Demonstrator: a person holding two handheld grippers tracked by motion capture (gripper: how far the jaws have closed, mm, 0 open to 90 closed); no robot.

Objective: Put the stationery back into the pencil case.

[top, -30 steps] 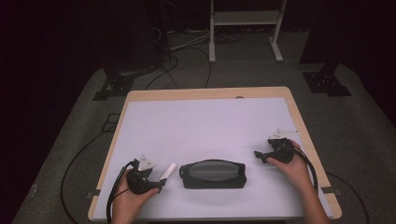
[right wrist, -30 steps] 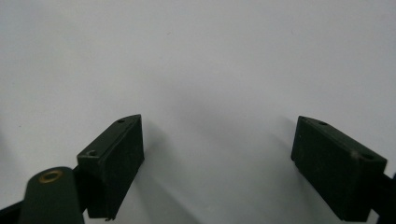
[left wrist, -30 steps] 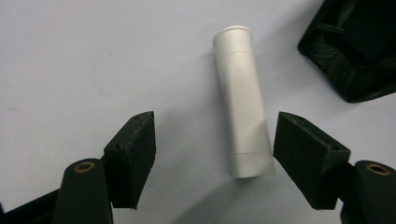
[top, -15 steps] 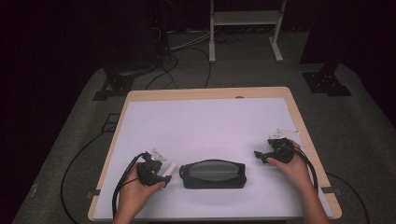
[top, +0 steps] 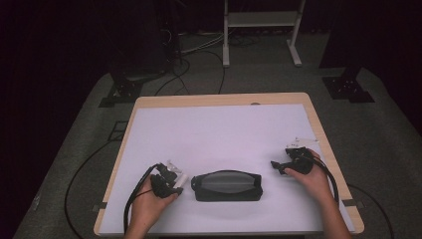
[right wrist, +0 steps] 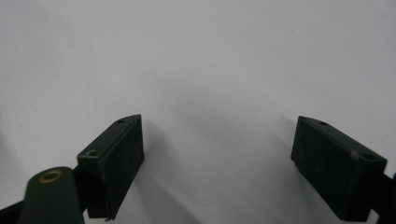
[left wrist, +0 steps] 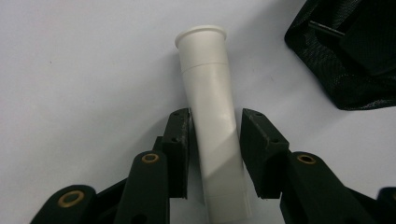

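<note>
The left claw (left wrist: 215, 135) has just been closing and now grasps a white tube (left wrist: 212, 121) lying flat on the white surface (top: 224, 134), just left of a black mesh pouch (top: 227, 185), contents unclear. The right claw (top: 274, 165) rests released, well apart at the pouch's right.

white tube's (left wrist: 212, 121) near end cut off, black mesh pouch (left wrist: 345, 51) cropped at edge
</note>
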